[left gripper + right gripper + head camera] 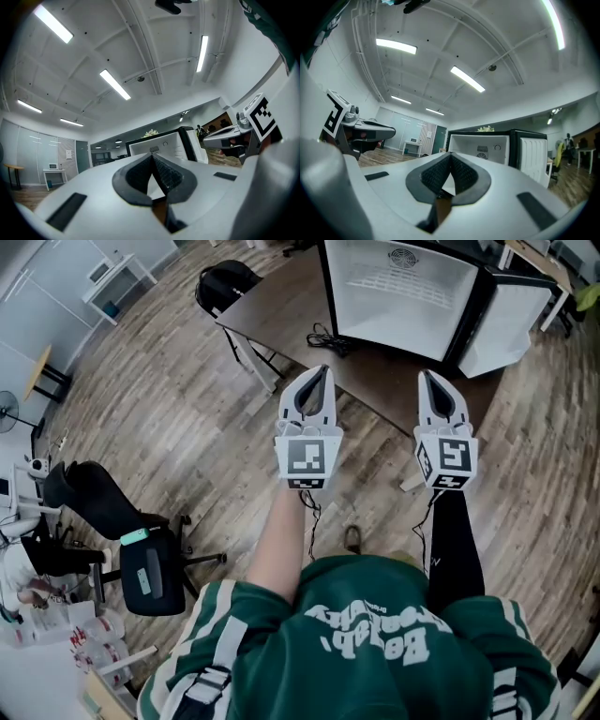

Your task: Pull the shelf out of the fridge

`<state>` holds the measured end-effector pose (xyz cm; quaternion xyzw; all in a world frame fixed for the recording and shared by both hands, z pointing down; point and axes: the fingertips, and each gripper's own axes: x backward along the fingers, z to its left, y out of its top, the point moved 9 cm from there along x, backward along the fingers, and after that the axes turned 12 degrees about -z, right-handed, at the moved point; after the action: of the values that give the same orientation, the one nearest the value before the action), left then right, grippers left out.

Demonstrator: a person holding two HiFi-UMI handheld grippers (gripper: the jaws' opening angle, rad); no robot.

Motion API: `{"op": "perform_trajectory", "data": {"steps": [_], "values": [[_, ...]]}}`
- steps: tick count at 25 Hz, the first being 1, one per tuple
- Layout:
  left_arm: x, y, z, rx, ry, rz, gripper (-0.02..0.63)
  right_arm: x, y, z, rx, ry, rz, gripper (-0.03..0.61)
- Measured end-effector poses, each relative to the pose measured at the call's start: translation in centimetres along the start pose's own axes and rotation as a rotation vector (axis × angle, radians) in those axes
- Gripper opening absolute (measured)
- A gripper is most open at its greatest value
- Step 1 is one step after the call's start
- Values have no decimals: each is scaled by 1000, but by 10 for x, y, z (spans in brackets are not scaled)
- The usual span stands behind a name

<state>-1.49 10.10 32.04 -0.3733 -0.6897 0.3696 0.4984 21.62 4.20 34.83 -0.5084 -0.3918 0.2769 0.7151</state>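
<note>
The fridge [403, 292] stands at the far side of the tabletop [281, 320], its open front facing the person and its door [514, 320] swung out to the right. The white interior shows across its width, but no shelf can be told apart in it; only faint lines cross the back. Both grippers are held up short of the tabletop's near edge, well apart from the fridge, pointing toward it. The left gripper [321, 379] has its jaws closed, tips meeting with nothing between them, and the right gripper [427, 382] is the same. A black cable [328, 337] lies just left of the fridge.
</note>
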Motion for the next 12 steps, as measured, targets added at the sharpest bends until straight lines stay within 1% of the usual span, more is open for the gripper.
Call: {"op": "perform_trajectory", "data": {"steps": [8, 12], "values": [[-8, -15, 12, 24, -30, 10, 15, -11, -8, 5, 10, -25, 28, 8], [-14, -21, 15, 41, -31, 13, 15, -18, -10, 3, 20, -30, 32, 9]]}}
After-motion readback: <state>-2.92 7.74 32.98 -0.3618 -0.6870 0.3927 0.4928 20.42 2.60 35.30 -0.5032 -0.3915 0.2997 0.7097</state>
